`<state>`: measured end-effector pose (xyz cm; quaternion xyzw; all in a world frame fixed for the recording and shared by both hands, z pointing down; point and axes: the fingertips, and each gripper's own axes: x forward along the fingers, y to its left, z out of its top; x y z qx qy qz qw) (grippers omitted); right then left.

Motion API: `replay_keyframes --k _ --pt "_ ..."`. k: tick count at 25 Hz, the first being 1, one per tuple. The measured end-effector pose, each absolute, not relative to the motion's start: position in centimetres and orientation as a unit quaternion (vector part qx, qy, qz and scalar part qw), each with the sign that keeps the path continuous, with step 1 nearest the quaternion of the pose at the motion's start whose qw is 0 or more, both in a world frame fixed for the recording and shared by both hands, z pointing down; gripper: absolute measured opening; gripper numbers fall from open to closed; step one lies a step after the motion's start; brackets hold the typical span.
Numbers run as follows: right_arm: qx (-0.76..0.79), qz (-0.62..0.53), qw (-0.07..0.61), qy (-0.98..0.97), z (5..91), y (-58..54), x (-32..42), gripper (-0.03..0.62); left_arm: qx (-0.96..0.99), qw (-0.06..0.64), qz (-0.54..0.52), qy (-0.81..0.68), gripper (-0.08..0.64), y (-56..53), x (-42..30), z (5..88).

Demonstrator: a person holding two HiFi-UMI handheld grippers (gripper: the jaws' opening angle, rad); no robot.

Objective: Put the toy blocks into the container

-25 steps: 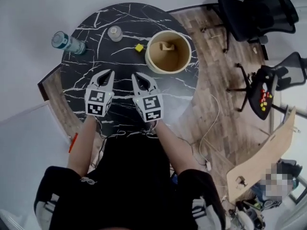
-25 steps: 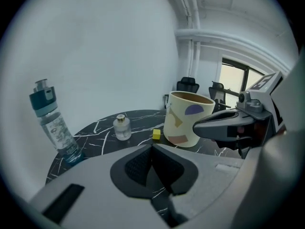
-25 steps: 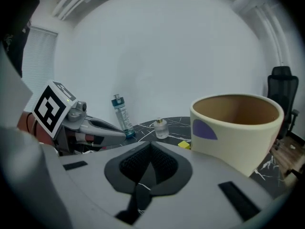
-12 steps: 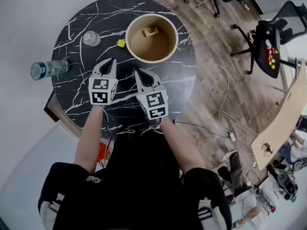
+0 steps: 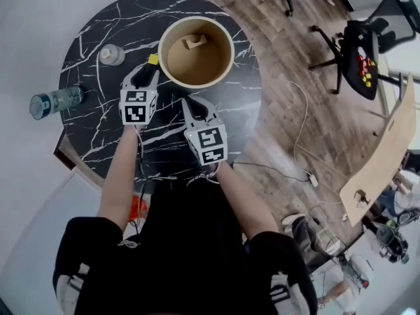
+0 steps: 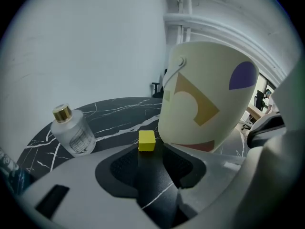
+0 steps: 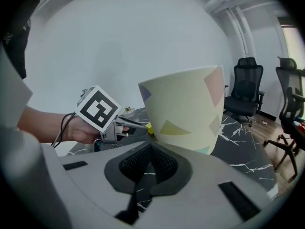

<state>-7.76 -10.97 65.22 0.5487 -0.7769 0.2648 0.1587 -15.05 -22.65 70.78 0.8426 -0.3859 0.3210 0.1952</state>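
Note:
A small yellow block lies on the black marble table, just left of the cream bucket. One wooden block rests inside the bucket. My left gripper has just been opening; its jaws stand open, and the yellow block sits on the table at the far end of the gap, untouched. My right gripper hovers near the bucket's front side, shut and empty. The left gripper's marker cube shows in the right gripper view.
A squat glass bottle with a gold cap stands left of the yellow block. A plastic water bottle lies at the table's left edge. Office chairs and a cable are on the wooden floor to the right.
My left gripper moved forward and down to the yellow block, and its jaws went from shut to open. My right gripper came a little closer to the bucket.

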Motion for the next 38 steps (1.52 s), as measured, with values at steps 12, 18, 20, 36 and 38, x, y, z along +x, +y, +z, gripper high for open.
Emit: replay_keyframes --k 12,18,20,36,38 --pt "0.545 0.267 0.168 -0.776 65.7 -10.8 -6.3 -0.003 0.835 0.197 0.338 -0.387 0.173 -24.8 -13.6 73.2" --pt "0.542 0.264 0.167 -0.78 65.4 -10.8 -6.1 -0.003 0.831 0.189 0.341 -0.397 0.143 -25.1 -13.9 73.4" --pt "0.54 0.263 0.167 -0.782 65.2 -10.8 -6.1 -0.003 0.833 0.187 0.336 -0.398 0.143 -24.9 -14.0 72.8" --pt "0.481 0.241 0.163 -0.827 62.8 -10.8 -8.7 -0.003 0.803 0.207 0.306 -0.467 0.143 -18.1 -18.6 68.4" --pt "0.472 0.237 0.164 -0.833 62.5 -10.8 -9.0 -0.003 0.798 0.211 0.303 -0.477 0.143 -17.0 -19.2 68.0"
